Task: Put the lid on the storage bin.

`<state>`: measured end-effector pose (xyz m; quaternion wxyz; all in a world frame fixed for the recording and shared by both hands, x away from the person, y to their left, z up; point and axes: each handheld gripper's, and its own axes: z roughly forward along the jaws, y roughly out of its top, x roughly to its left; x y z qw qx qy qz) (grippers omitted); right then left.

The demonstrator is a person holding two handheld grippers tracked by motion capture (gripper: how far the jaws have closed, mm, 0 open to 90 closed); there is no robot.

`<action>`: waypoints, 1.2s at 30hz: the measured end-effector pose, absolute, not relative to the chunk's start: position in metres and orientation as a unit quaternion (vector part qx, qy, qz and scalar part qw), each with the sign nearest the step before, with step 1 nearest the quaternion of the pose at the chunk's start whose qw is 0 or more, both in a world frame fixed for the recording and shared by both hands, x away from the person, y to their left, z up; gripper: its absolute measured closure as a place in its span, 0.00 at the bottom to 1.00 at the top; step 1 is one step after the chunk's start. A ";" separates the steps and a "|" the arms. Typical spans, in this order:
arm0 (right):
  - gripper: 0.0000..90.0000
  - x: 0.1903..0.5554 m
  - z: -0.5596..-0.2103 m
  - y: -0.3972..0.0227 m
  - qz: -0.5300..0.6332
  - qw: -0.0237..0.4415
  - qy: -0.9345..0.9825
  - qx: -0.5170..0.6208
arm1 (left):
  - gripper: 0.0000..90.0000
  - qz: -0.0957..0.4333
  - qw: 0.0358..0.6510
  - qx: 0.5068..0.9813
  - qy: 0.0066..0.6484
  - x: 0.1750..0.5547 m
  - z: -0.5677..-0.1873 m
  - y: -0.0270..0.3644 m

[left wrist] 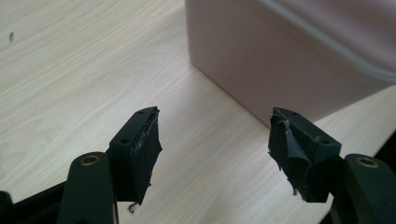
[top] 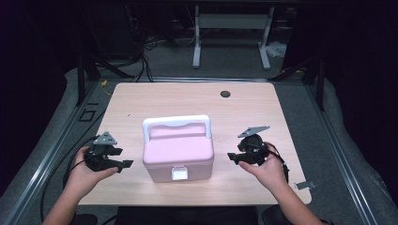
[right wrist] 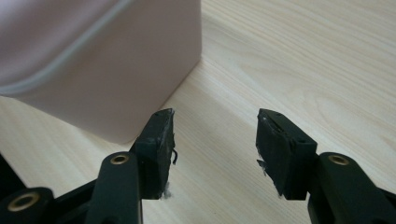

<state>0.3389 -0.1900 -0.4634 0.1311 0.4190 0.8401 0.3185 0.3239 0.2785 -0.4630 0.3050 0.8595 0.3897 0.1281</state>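
A pink lidded box (top: 178,154) with a white handle (top: 176,123) and a white front latch (top: 179,174) stands in the middle of the light wooden table (top: 141,101). My left gripper (top: 126,164) is held to the box's left, open and empty, jaws pointing at it. My right gripper (top: 231,157) is held to the box's right, also open and empty. In the left gripper view the box's pink wall (left wrist: 261,56) lies just beyond the gripper (left wrist: 215,135). In the right gripper view the box's corner (right wrist: 116,60) sits ahead-left of the gripper (right wrist: 215,135).
A small dark round disc (top: 225,93) lies near the table's far edge. Beyond the table stands a white metal frame (top: 232,35) on the grey floor, with cables (top: 145,56) to its left. A small grey plate (top: 305,185) lies off the table's right front corner.
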 end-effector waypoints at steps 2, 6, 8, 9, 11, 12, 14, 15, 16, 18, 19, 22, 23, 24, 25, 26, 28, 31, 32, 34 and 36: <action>0.52 0.340 -0.470 -0.192 0.323 0.128 0.835 0.427 | 0.38 0.126 0.309 0.855 0.398 0.326 -0.470 0.281; 0.52 0.344 -0.484 -0.196 0.318 0.127 0.830 0.441 | 0.38 0.122 0.313 0.846 0.414 0.330 -0.488 0.285; 0.52 0.345 -0.490 -0.197 0.315 0.130 0.829 0.444 | 0.38 0.123 0.311 0.845 0.417 0.330 -0.493 0.287; 0.52 0.345 -0.493 -0.197 0.310 0.135 0.829 0.445 | 0.38 0.124 0.307 0.846 0.418 0.330 -0.495 0.288; 0.52 0.346 -0.495 -0.198 0.308 0.139 0.830 0.445 | 0.38 0.125 0.306 0.846 0.419 0.330 -0.497 0.289; 0.52 0.346 -0.499 -0.200 0.314 0.148 0.825 0.446 | 0.38 0.128 0.309 0.842 0.423 0.329 -0.501 0.291; 0.52 0.345 -0.503 -0.202 0.320 0.164 0.819 0.447 | 0.38 0.128 0.311 0.840 0.427 0.328 -0.505 0.293; 0.52 0.344 -0.505 -0.203 0.321 0.170 0.817 0.448 | 0.38 0.128 0.311 0.840 0.427 0.328 -0.505 0.293; 0.52 0.344 -0.505 -0.203 0.321 0.170 0.817 0.448 | 0.38 0.128 0.310 0.840 0.426 0.328 -0.507 0.293; 0.52 0.344 -0.510 -0.204 0.317 0.166 0.817 0.452 | 0.38 0.128 0.307 0.841 0.426 0.327 -0.513 0.293; 0.52 0.343 -0.516 -0.204 0.307 0.164 0.821 0.451 | 0.38 0.126 0.296 0.845 0.427 0.327 -0.517 0.294; 0.52 0.344 -0.521 -0.206 0.301 0.156 0.823 0.457 | 0.38 0.123 0.283 0.848 0.430 0.327 -0.524 0.293; 0.52 0.345 -0.522 -0.206 0.301 0.151 0.822 0.459 | 0.38 0.123 0.279 0.850 0.429 0.327 -0.526 0.293; 0.52 0.346 -0.523 -0.206 0.302 0.149 0.822 0.459 | 0.38 0.123 0.279 0.850 0.431 0.326 -0.527 0.292; 0.52 0.346 -0.523 -0.206 0.302 0.149 0.822 0.459 | 0.38 0.123 0.279 0.850 0.431 0.326 -0.527 0.292; 0.52 0.346 -0.525 -0.205 0.297 0.145 0.822 0.464 | 0.38 0.124 0.273 0.853 0.427 0.327 -0.530 0.291; 0.52 0.347 -0.527 -0.205 0.300 0.139 0.824 0.460 | 0.38 0.125 0.269 0.855 0.426 0.328 -0.533 0.291; 0.51 0.346 -0.527 -0.204 0.297 0.143 0.824 0.460 | 0.38 0.124 0.266 0.854 0.430 0.329 -0.536 0.291; 0.51 0.346 -0.527 -0.204 0.297 0.142 0.825 0.460 | 0.38 0.124 0.267 0.854 0.429 0.329 -0.537 0.291; 0.51 0.346 -0.528 -0.204 0.297 0.141 0.825 0.460 | 0.38 0.122 0.264 0.855 0.428 0.330 -0.537 0.291; 0.51 0.346 -0.529 -0.204 0.294 0.140 0.828 0.457 | 0.38 0.122 0.265 0.854 0.430 0.330 -0.538 0.291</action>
